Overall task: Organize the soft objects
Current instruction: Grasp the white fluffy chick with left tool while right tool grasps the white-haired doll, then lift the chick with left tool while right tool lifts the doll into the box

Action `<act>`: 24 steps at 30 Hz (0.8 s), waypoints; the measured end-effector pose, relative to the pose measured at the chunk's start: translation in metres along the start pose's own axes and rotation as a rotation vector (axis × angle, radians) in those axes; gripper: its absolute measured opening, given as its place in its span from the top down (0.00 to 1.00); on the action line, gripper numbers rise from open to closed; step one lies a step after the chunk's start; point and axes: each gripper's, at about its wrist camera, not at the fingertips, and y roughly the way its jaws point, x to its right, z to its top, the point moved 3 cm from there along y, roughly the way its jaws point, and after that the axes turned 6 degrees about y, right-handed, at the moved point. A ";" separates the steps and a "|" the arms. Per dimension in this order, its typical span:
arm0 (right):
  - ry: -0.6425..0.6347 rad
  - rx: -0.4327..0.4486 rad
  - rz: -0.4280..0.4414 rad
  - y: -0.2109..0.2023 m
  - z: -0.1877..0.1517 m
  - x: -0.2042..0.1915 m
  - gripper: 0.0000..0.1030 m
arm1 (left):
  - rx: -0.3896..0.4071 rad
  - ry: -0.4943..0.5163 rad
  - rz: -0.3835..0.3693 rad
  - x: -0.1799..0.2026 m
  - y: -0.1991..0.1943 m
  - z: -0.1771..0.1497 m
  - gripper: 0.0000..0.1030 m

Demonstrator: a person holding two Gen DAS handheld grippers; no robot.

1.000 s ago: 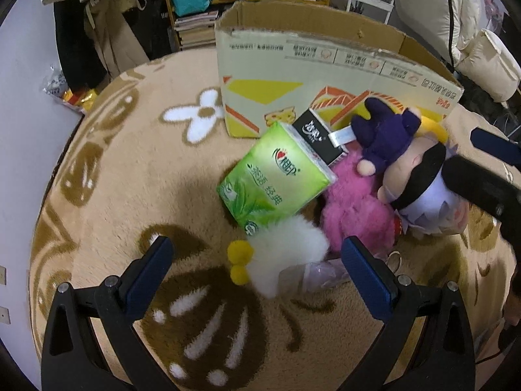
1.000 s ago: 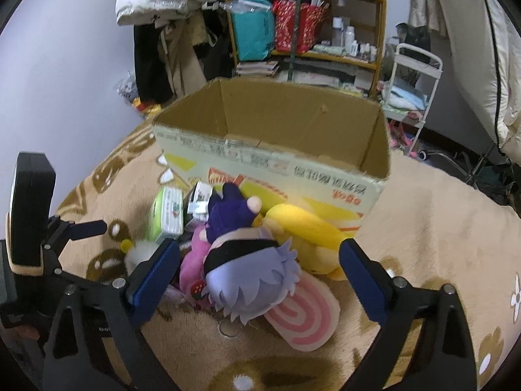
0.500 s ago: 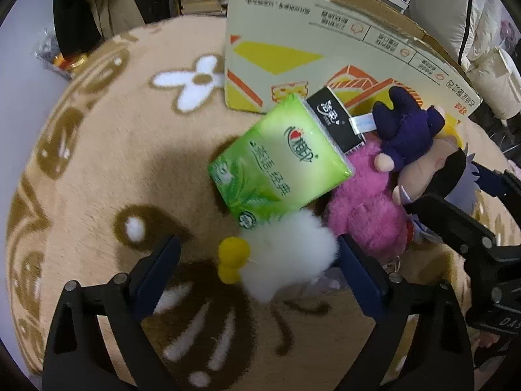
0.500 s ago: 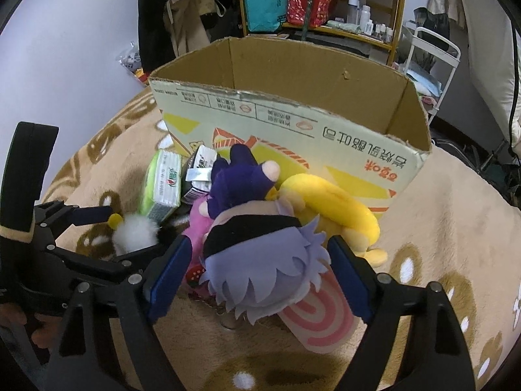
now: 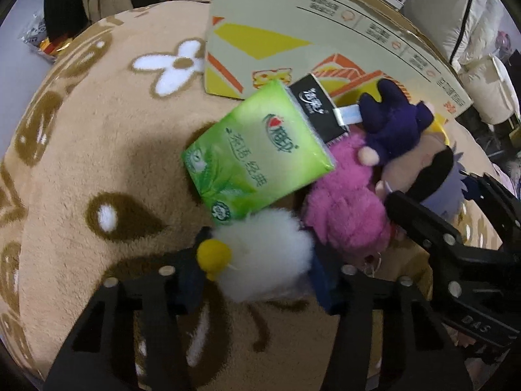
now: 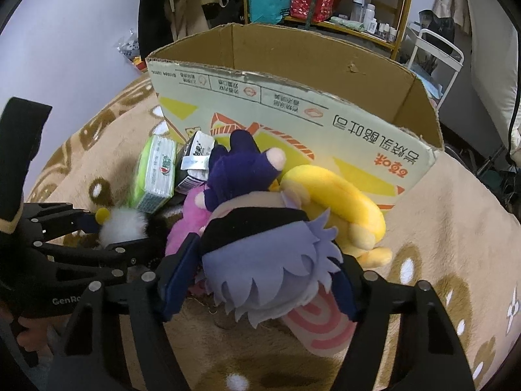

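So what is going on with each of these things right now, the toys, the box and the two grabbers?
Left gripper: shut on the white fluffy toy.
Right gripper: shut on the grey-haired doll.
Cardboard box: upright, top open.
Green tissue pack: sealed, lying tilted on the rug.
Pink plush: lying on the rug, ungripped.
Yellow plush: lying against the box.

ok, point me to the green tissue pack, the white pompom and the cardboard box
green tissue pack (image 5: 257, 150): left wrist view, middle of its printed top face.
white pompom (image 5: 267, 254): left wrist view, centre of the white fluff.
cardboard box (image 6: 293, 104): right wrist view, printed front wall below the rim.
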 end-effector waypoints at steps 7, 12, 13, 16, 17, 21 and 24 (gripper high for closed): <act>-0.017 0.009 0.020 -0.002 0.000 -0.004 0.36 | 0.028 -0.033 -0.008 -0.002 -0.004 0.008 0.66; 0.031 0.016 0.060 -0.008 0.001 0.001 0.36 | 0.054 -0.018 0.042 -0.002 -0.012 0.004 0.67; 0.036 0.022 0.060 -0.010 0.001 0.001 0.36 | 0.061 -0.015 0.051 -0.001 -0.014 0.005 0.67; 0.049 0.042 0.059 -0.016 0.002 0.004 0.36 | 0.090 -0.006 0.085 -0.001 -0.024 0.005 0.67; 0.054 0.046 0.056 -0.017 0.002 0.005 0.36 | 0.100 -0.003 0.094 0.000 -0.028 0.005 0.67; 0.084 0.049 0.063 -0.022 0.003 0.009 0.36 | 0.131 -0.001 0.121 0.002 -0.041 0.001 0.67; 0.091 0.057 0.058 -0.029 0.001 0.010 0.36 | 0.159 0.007 0.152 0.006 -0.049 -0.015 0.67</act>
